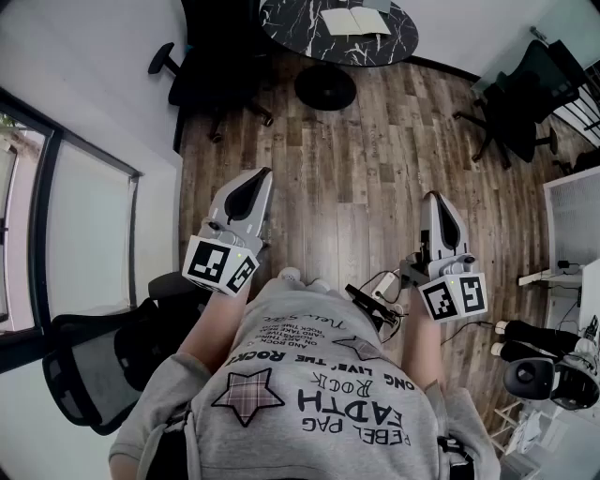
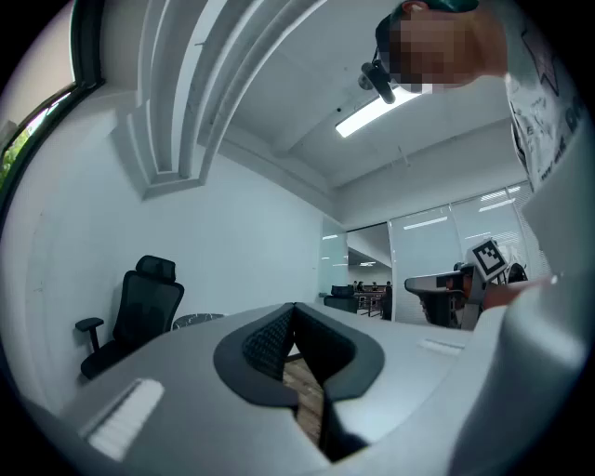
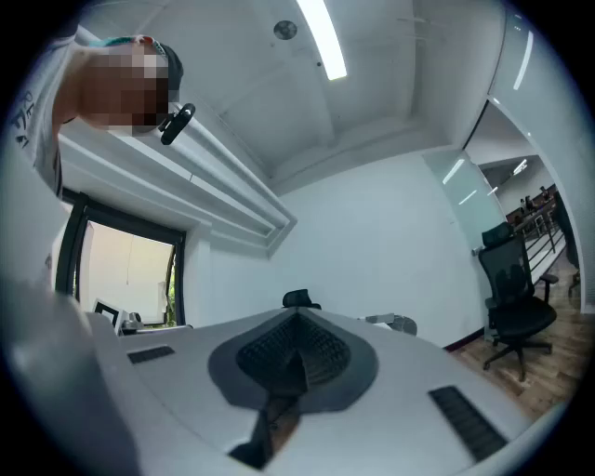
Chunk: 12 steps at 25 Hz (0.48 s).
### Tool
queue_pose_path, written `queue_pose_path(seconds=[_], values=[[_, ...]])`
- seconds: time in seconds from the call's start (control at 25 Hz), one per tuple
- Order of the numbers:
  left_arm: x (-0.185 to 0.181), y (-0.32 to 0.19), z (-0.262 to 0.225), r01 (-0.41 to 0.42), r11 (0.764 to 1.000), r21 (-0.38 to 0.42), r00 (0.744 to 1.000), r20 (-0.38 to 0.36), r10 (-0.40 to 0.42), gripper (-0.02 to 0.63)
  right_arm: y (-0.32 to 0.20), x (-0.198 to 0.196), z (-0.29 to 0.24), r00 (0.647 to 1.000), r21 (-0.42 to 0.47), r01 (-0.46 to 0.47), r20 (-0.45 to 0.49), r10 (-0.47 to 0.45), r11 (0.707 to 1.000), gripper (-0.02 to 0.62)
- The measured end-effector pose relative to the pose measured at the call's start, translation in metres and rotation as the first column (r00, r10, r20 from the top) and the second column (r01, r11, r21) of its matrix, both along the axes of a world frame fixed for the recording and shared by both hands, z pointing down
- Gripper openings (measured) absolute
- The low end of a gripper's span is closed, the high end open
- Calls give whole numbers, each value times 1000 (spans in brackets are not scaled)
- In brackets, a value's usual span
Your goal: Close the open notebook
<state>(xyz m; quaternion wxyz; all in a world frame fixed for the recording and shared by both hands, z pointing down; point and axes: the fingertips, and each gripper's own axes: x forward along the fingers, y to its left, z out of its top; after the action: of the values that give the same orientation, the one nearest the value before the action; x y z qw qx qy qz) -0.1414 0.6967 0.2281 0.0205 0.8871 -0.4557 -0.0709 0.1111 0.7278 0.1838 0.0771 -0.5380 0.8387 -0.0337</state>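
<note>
The open notebook (image 1: pixel 354 21) lies with pale pages up on a round black marble table (image 1: pixel 286 23) at the far end of the room. Both grippers are held level at waist height, far short of the table, over the wood floor. My left gripper (image 1: pixel 263 174) has its pads together with nothing between them, as the left gripper view also shows (image 2: pixel 296 311). My right gripper (image 1: pixel 433 196) is shut and empty too (image 3: pixel 299 321). The table's edge shows small behind the jaws (image 2: pixel 197 320) (image 3: pixel 395 323); the notebook cannot be made out there.
Black office chairs stand left of the table (image 1: pixel 211 66) and at the right (image 1: pixel 514 103); a mesh chair (image 1: pixel 84 370) is close at my lower left. A power strip with cables (image 1: pixel 380 286) lies at my feet. White furniture (image 1: pixel 574 220) and equipment (image 1: pixel 539 370) line the right side.
</note>
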Motion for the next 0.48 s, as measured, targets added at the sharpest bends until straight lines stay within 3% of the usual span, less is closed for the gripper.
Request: queue_pose_path(seconds=[0.48], values=[[-30, -21, 5, 21, 999, -26, 1000, 17, -20, 9, -15, -22, 8, 1000, -32, -20, -6, 20, 999, 12]])
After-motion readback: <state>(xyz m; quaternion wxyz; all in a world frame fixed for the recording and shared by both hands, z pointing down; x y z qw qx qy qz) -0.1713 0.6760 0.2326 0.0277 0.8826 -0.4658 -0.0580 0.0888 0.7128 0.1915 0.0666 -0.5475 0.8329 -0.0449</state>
